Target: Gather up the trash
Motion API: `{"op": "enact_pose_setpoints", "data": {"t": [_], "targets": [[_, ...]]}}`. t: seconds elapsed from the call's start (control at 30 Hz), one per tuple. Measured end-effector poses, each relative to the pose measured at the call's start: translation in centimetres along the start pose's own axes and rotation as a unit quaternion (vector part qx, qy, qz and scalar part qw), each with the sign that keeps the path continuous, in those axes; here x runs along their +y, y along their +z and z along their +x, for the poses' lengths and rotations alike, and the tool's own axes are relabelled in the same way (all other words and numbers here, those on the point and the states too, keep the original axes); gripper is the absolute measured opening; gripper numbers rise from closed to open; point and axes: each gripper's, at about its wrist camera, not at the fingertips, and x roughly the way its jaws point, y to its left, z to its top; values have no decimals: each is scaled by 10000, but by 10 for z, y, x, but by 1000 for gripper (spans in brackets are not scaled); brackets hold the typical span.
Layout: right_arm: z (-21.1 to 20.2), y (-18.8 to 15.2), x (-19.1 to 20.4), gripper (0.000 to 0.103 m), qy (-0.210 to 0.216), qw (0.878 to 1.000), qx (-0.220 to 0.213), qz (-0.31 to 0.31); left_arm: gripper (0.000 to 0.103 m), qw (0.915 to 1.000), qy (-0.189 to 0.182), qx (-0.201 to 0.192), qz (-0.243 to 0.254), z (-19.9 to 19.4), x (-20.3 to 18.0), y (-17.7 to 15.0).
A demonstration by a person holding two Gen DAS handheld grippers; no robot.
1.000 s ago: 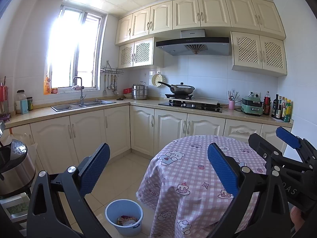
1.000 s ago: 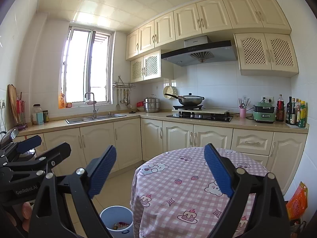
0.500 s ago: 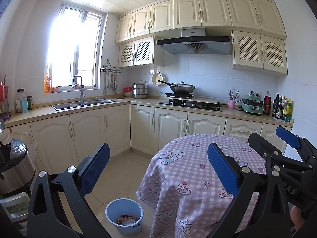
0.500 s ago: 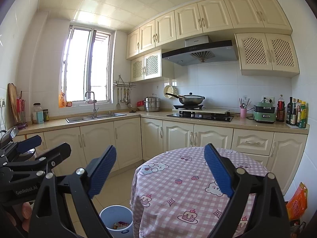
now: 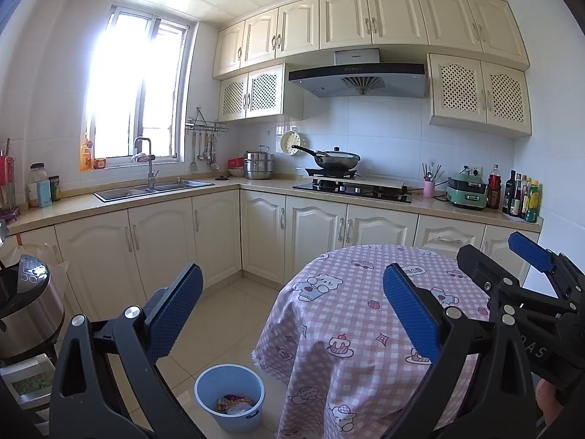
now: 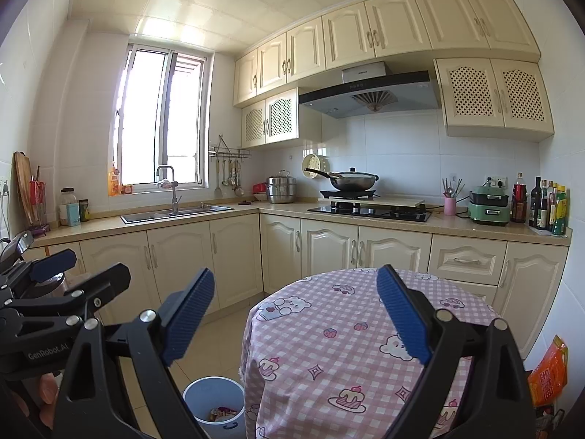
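Note:
A blue bin stands on the floor left of the round table, with crumpled wrappers inside; the right wrist view shows the bin too. My left gripper is open and held high above the floor, nothing between its blue pads. My right gripper is open as well, over the table's near edge, and it holds nothing. Each gripper shows at the edge of the other's view: the right gripper and the left gripper. The pink checked tablecloth carries only printed pictures.
Cream cabinets and a counter run along the back, with a sink, a stove with a wok and bottles. A rice cooker sits at the left. An orange bag lies by the right wall.
Both views have barely shifted; the grippers stay open and the bin, table and counter keep their places.

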Motion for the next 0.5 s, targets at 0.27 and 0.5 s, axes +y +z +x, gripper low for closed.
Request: {"op": "enact_pose_setpoints", "data": {"t": [0.27,0.5], "targets": [[3,-2,-2,89,-1,10000,20,-7,95,10000,-8,27,-6,2,0,-1],[5,-6,-2,89,-5,10000,36,-16,95,10000,-6,42,-16,3,1,-2]]}}
